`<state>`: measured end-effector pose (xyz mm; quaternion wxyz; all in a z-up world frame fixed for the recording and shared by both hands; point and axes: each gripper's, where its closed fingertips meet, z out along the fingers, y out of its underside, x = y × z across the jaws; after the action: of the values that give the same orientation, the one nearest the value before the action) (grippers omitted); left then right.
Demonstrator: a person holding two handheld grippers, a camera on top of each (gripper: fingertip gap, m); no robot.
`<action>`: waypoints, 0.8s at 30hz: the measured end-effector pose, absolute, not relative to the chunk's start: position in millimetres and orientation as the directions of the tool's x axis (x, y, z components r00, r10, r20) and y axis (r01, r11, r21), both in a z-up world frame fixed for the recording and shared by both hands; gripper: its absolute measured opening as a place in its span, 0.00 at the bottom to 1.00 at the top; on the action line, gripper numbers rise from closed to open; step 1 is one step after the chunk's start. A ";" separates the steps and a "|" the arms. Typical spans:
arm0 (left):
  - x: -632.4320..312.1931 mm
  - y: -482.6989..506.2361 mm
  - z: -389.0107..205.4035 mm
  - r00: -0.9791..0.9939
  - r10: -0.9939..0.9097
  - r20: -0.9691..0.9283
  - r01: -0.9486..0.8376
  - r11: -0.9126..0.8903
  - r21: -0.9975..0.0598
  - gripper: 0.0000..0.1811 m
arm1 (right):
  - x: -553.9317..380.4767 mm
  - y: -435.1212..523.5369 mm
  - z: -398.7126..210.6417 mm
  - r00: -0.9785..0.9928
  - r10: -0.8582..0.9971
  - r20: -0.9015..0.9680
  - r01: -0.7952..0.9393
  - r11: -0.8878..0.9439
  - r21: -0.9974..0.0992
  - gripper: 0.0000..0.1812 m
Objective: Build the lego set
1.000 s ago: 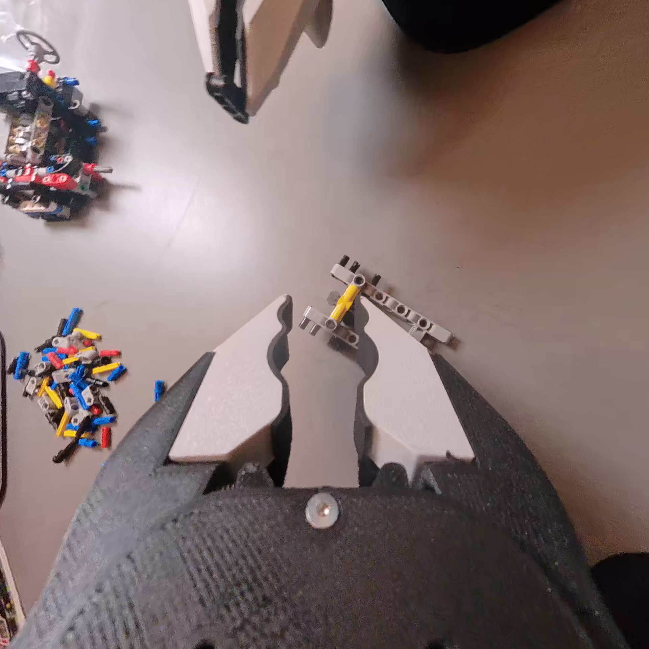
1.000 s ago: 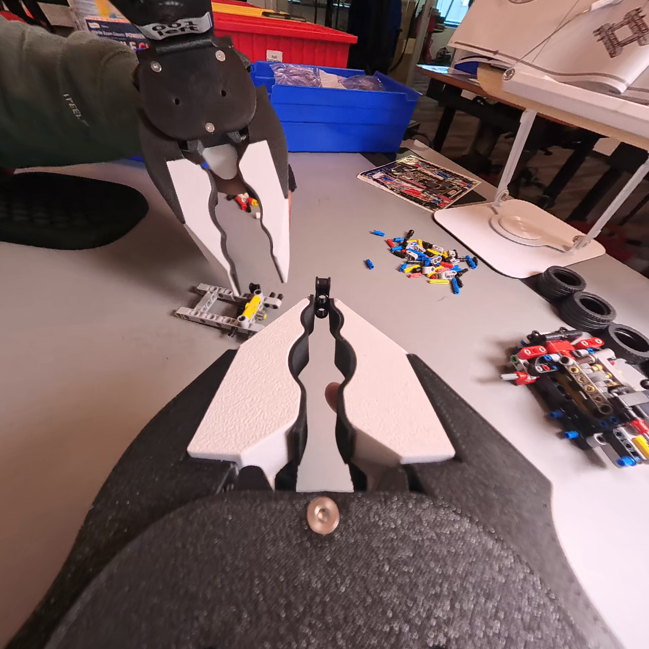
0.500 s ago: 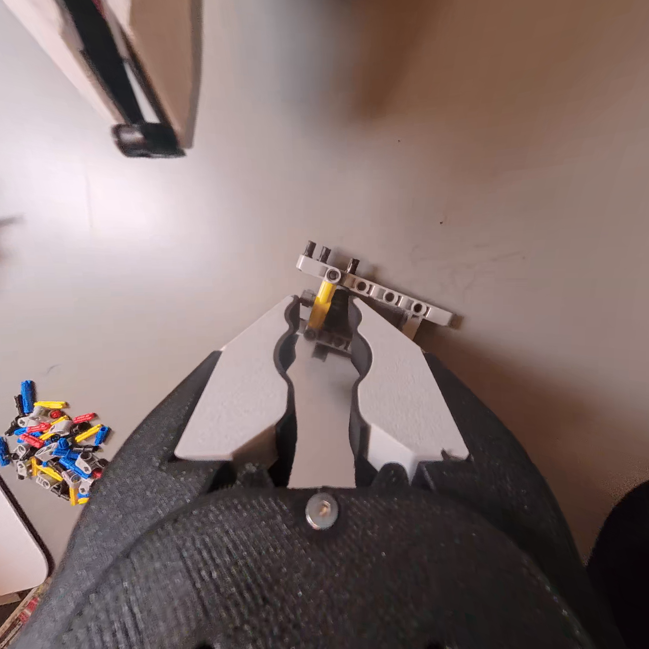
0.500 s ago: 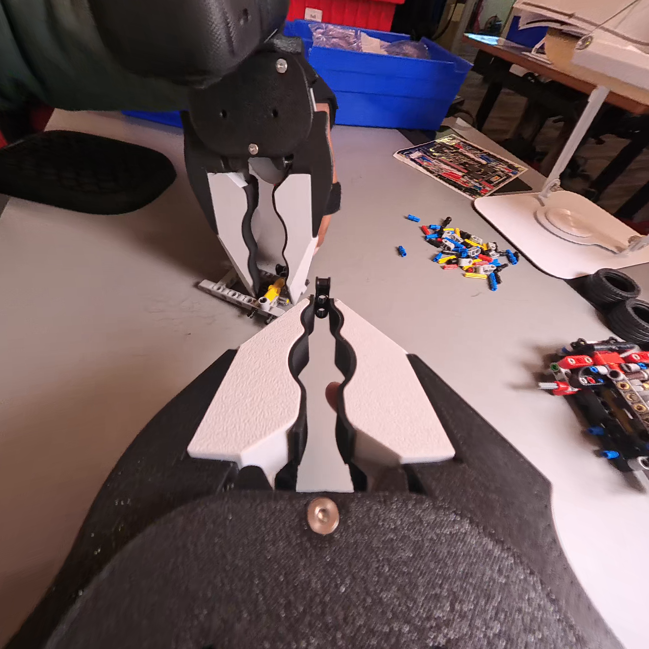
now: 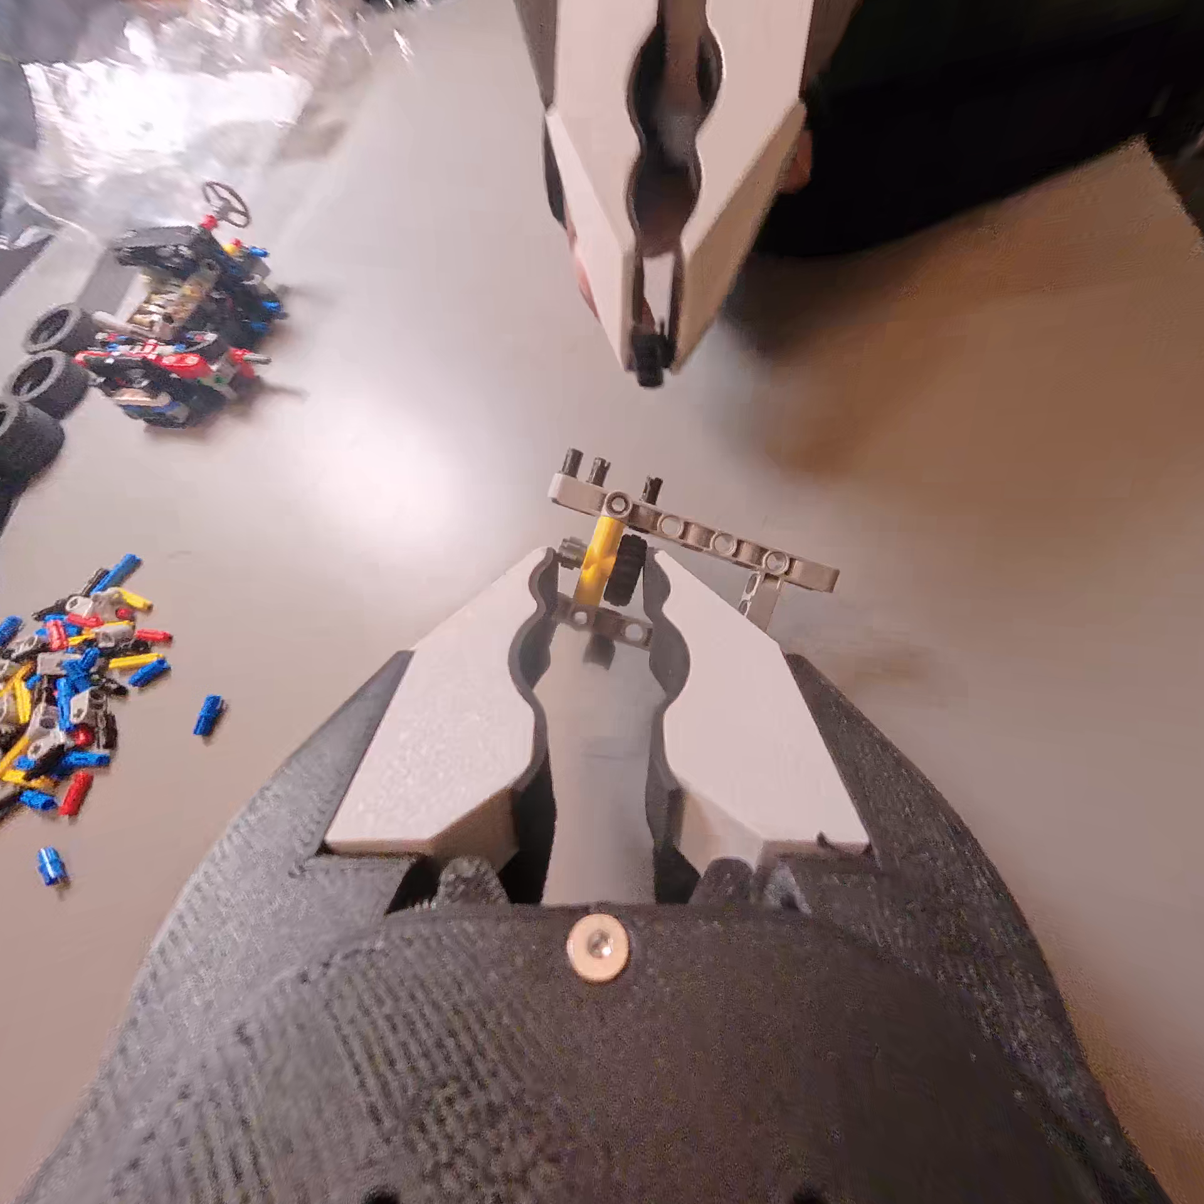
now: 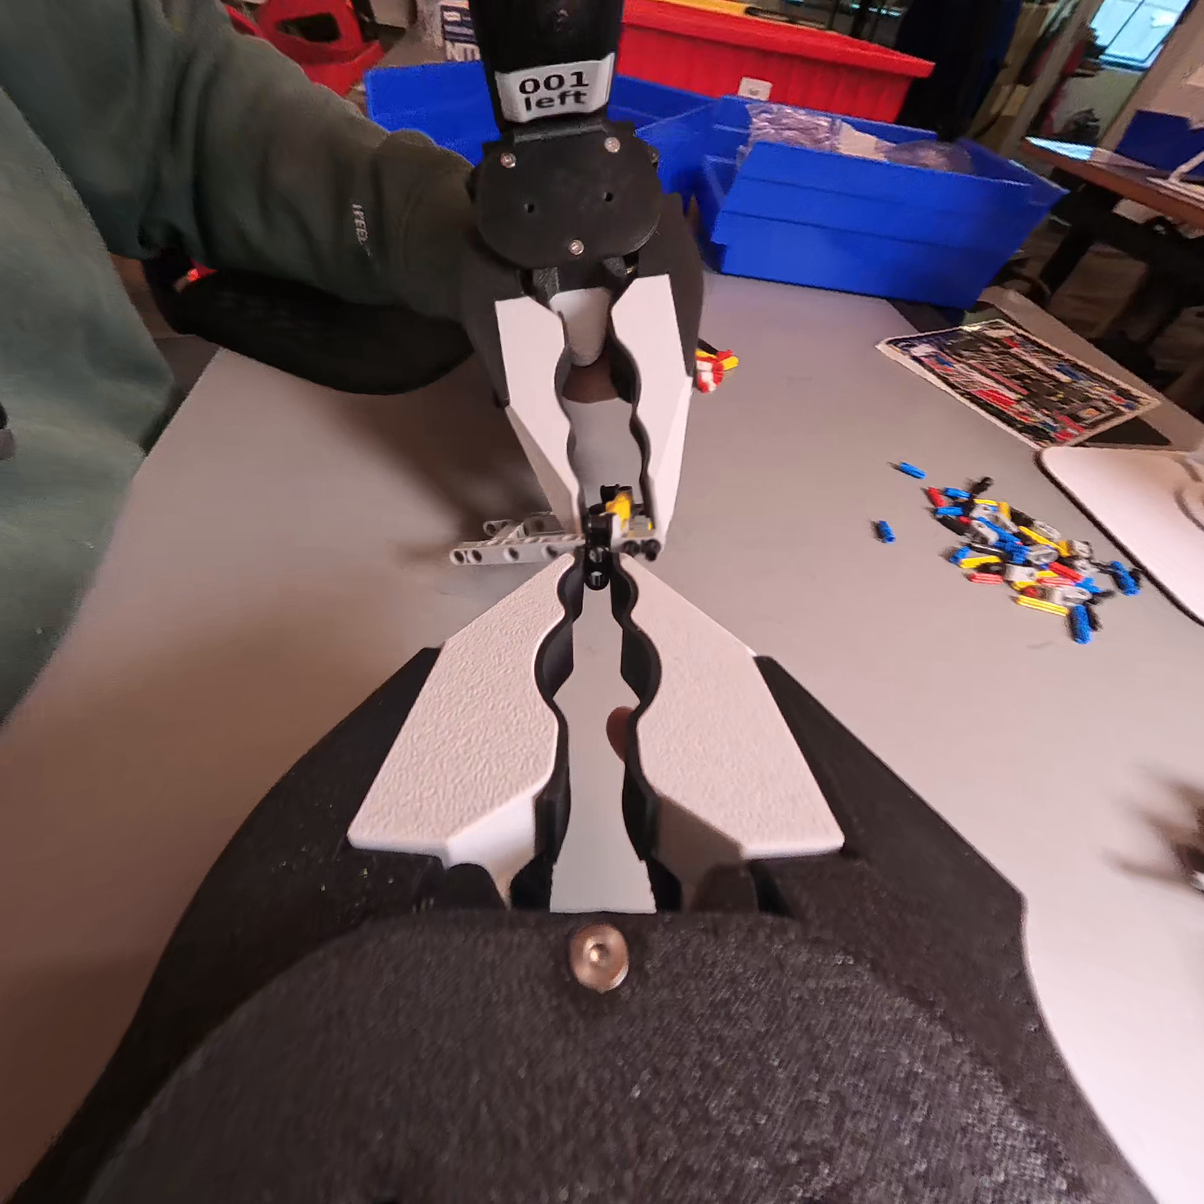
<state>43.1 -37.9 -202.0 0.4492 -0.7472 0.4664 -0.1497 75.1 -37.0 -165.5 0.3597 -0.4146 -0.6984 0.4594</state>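
Note:
A small grey beam frame (image 5: 697,541) with a yellow piece (image 5: 599,557) and a black gear sits between my left gripper's (image 5: 602,573) fingers, which are shut on it at the yellow piece. The long beam sticks out to the right, tilted. My right gripper (image 6: 596,573) is shut on a small black connector (image 6: 596,557), held right in front of the frame (image 6: 515,547). In the left wrist view, the right gripper (image 5: 651,352) hangs above and beyond the frame, with the black connector (image 5: 648,365) at its tip and a gap between them.
A pile of small loose parts (image 5: 65,684) (image 6: 1023,560) lies on the grey table (image 5: 391,456). A partly built car (image 5: 176,326) and black tyres (image 5: 52,365) stand far left. An instruction booklet (image 6: 1016,384), blue bins (image 6: 866,208) and a white stand base (image 6: 1133,508) are beyond. The partly built car (image 5: 176,326) is about equally far from each gripper, around 25 centimetres.
My left gripper came down over the grey frame, closed on it and tilted it up. My right gripper brought the black connector close to the frame.

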 end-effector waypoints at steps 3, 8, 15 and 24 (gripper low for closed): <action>43.4 -42.3 -189.3 0.565 -0.805 -0.180 -0.483 -0.145 -0.864 0.13 | 71.1 -48.2 -168.8 -0.425 0.897 0.121 0.231 0.237 -0.944 0.03; 44.8 -45.7 -170.8 0.574 -0.800 -0.176 -0.440 -0.120 -0.890 0.13 | 62.0 -55.8 -162.3 -0.403 0.900 0.165 0.177 0.254 -0.951 0.03; 42.4 -48.4 -171.7 0.574 -0.801 -0.170 -0.439 -0.126 -0.889 0.13 | 57.6 -55.9 -155.7 -0.374 0.909 0.185 0.142 0.253 -0.957 0.03; 45.7 -48.3 -188.3 0.571 -0.809 -0.137 -0.476 -0.191 -0.859 0.13 | 54.9 -59.3 -165.2 -0.369 0.895 0.253 0.174 0.334 -0.926 0.03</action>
<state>45.7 -48.3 -188.3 0.4708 -0.7510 0.4276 -0.1772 54.9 -59.3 -165.2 0.4142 -0.3797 -0.7038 0.4347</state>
